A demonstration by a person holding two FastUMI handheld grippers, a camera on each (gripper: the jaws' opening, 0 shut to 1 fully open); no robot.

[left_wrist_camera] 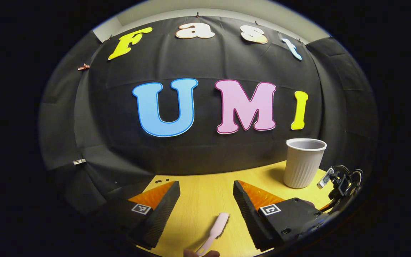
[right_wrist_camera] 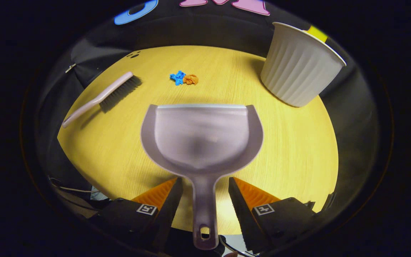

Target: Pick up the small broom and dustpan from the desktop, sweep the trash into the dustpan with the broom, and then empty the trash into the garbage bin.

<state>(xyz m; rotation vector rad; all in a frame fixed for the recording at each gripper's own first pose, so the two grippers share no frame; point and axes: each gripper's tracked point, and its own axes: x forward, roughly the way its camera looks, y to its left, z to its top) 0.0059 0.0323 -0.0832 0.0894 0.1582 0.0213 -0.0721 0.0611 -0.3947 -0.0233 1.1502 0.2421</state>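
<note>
Meanwhile both grippers gape: left (left_wrist_camera: 206, 200) over broom handle (left_wrist_camera: 215, 228), right (right_wrist_camera: 205, 200) astride dustpan (right_wrist_camera: 202, 135) (handle untouched).

Legible text: none | square coded marker tags (left_wrist_camera: 141, 208) on gripper bodies: patterns only, no characters | cup (left_wrist_camera: 303, 162), dustpan (right_wrist_camera: 202, 137), brush (right_wrist_camera: 102, 98): unmarked
</note>
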